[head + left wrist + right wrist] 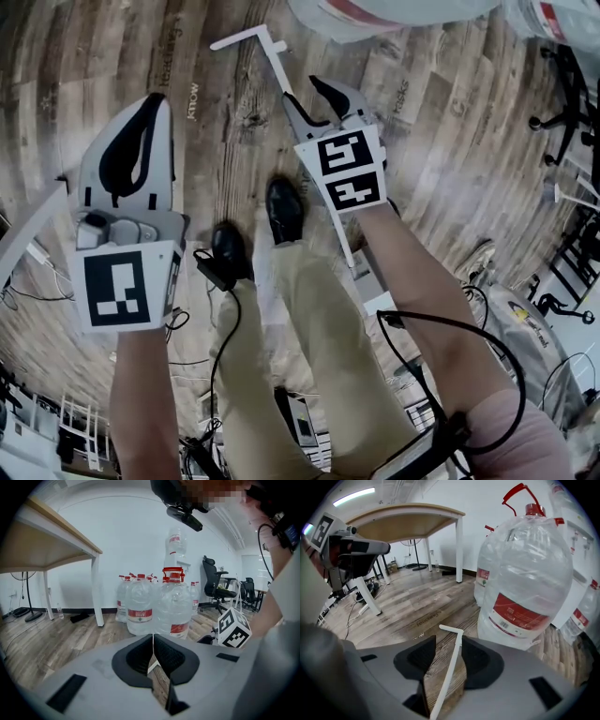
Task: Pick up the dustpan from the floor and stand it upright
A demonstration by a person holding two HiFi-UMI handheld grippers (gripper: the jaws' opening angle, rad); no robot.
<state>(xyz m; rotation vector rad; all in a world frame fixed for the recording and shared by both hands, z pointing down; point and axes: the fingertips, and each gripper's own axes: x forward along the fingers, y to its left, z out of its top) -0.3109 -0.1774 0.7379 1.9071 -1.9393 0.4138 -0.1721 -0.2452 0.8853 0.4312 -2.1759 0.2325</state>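
The dustpan's thin white handle [275,64] runs across the wooden floor [450,141] from beside the person's right leg out to a short crossbar at its far end, which points toward the large water bottles [525,573]. The pan itself is mostly hidden behind the right arm and leg. I cannot tell whether any part of it is off the floor.

The right claw [305,98] straddles the handle partway along. In the right gripper view its jaws stand apart with the handle [451,667] between them. The handle lies close against the right-hand pad, with clear floor showing on the other side, so it is framed, not clamped. The left claw [150,103] hangs off to the side above bare floor, its pads closed together on nothing [153,641].

The dustpan looks like light, stiff plastic. The handle is slim and smooth, so it will probably twist or slide in a loose pinch, and the pan's weight at the low end will pull it round. A firm squeeze square across the handle, up nearer the crossbar, should give the best leverage for tipping it upright.
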